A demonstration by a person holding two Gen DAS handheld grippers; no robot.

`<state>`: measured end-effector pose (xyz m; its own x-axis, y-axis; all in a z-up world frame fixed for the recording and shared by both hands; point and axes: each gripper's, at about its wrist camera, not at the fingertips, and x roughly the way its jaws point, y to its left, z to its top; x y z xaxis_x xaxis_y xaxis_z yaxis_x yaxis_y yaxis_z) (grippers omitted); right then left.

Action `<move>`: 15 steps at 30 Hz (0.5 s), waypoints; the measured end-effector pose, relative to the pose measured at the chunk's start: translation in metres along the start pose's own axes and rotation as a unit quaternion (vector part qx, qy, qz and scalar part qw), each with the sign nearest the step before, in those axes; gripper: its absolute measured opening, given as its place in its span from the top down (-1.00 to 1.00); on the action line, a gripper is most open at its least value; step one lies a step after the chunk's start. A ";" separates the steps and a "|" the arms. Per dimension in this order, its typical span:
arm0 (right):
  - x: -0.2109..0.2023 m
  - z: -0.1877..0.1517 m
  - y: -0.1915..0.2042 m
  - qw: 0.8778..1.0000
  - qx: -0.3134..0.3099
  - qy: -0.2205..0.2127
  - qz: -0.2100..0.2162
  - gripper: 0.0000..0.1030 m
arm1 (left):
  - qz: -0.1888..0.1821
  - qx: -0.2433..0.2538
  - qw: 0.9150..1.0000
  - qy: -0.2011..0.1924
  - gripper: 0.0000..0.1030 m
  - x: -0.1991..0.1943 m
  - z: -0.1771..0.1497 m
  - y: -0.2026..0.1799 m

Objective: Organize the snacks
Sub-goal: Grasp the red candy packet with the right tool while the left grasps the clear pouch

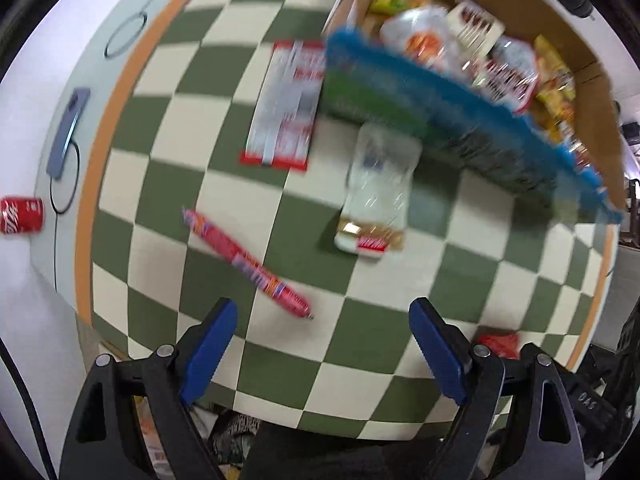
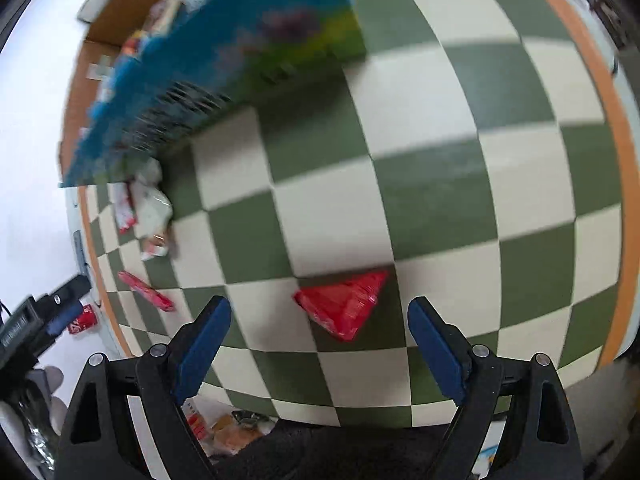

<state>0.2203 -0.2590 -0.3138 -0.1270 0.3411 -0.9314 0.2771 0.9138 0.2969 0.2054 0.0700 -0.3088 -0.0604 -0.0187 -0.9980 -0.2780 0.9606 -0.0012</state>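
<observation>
Left gripper (image 1: 322, 312) hovers over the near edge of the checkered cloth (image 1: 168, 160), tilted downward, fingers spread with nothing between them; on the cloth a long red sausage stick (image 1: 246, 264) lies just ahead of its left finger, a clear packet (image 1: 378, 192) and a red-and-white packet (image 1: 286, 104) farther in, toward the cardboard box (image 1: 592, 80) of snacks. Right gripper (image 2: 320, 312) likewise hangs above the cloth, tilted downward, fingers spread and empty, a red triangular packet (image 2: 344, 304) on the cloth between and just beyond its fingertips.
</observation>
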 end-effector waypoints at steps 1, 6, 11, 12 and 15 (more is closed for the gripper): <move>0.007 -0.002 -0.004 1.000 0.007 0.007 0.004 -0.79 | 0.001 -0.001 1.000 0.006 -0.71 0.006 -0.003 0.001; 0.032 -0.007 -0.014 0.999 0.031 0.026 0.031 -0.78 | 0.012 0.004 1.000 0.019 -0.71 0.023 -0.009 0.000; 0.051 -0.005 -0.016 0.998 0.048 0.028 0.037 -0.06 | 0.027 0.014 0.999 0.015 -0.71 0.027 -0.003 -0.006; 0.051 -0.003 -0.016 0.998 0.050 0.024 0.034 0.07 | 0.028 0.014 0.999 0.014 -0.71 0.027 0.000 -0.007; 0.050 -0.002 -0.013 0.998 0.050 0.016 0.037 0.28 | 0.029 0.014 0.999 0.010 -0.71 0.026 0.012 -0.013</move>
<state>0.2083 -0.2535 -0.3639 -0.1322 0.4153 -0.9000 0.3794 0.8600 0.3411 0.2185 0.0607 -0.3356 -0.0951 0.0317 -0.9950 -0.2461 0.9677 0.0544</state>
